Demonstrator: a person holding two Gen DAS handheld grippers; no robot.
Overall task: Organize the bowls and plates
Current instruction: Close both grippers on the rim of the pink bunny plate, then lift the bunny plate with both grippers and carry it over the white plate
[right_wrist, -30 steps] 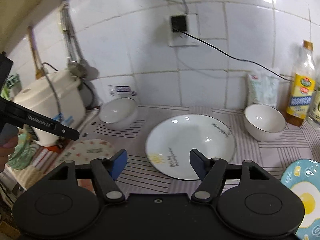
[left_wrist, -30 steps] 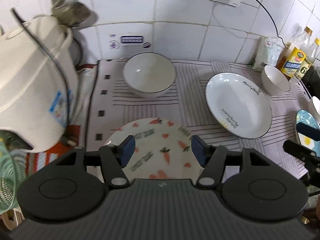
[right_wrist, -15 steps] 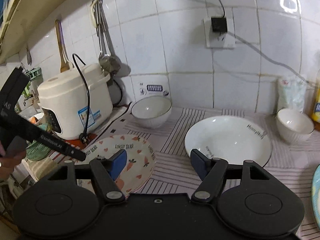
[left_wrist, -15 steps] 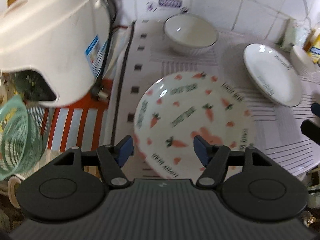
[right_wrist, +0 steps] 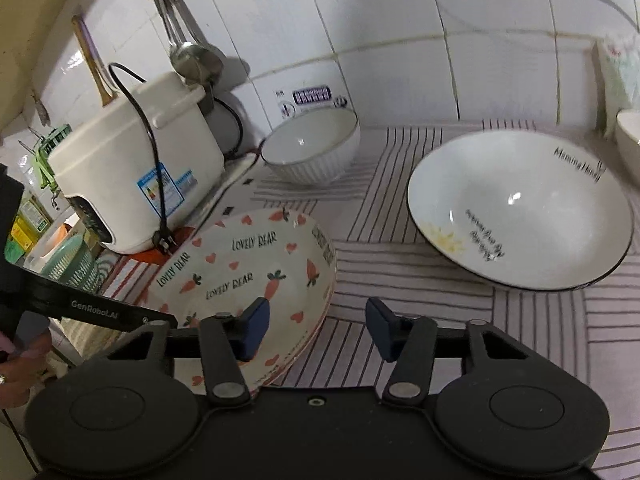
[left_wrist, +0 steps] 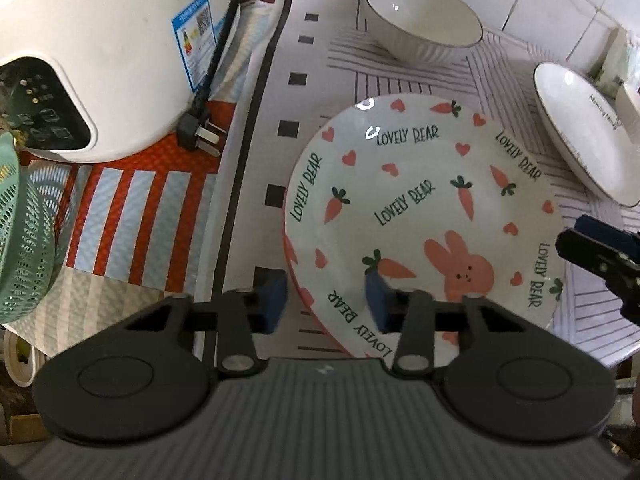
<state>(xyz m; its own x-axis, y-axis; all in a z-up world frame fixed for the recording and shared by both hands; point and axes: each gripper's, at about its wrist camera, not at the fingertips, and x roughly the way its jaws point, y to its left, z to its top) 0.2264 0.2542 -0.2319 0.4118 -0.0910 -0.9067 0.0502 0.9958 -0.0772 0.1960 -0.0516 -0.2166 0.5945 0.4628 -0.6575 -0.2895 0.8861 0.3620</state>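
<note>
The left tool (left_wrist: 326, 304) is down low over the worktop (left_wrist: 400, 80), its blue pads parted with the near-left rim of the carrot plate (left_wrist: 424, 216) sitting in the gap between them, one pad outside the rim, the other over the plate's face; whether either pad actually touches the china I cannot tell. That plate, printed with carrots, hearts, a pink rabbit and "LOVELY BEAR", lies on the striped cloth (right_wrist: 440, 280) at the front left of the worktop. And from the right wrist view the plate (right_wrist: 256, 256) looks tipped, its left side lifted, though the fisheye makes that hard to judge. The right tool (right_wrist: 316, 326) hangs just beside the plate's right edge, pads spread wide with nothing between them, the left pad over the plate's rim, the right one over bare cloth. Behind the plate, against the tiled wall, stands a ribbed white bowl (left_wrist: 424, 24), upright, well apart from it. To the right rests the big white dish (right_wrist: 520, 212) with a dark rim, a yellow flower and black lettering, and a second small bowl (right_wrist: 630, 144) peeks in at the far right edge. On the left sits the white rice cooker (left_wrist: 100, 52), its unplugged cord and plug (left_wrist: 200, 132) trailing onto the red-striped mat, with a green basket (left_wrist: 22, 240) at the left edge.
</note>
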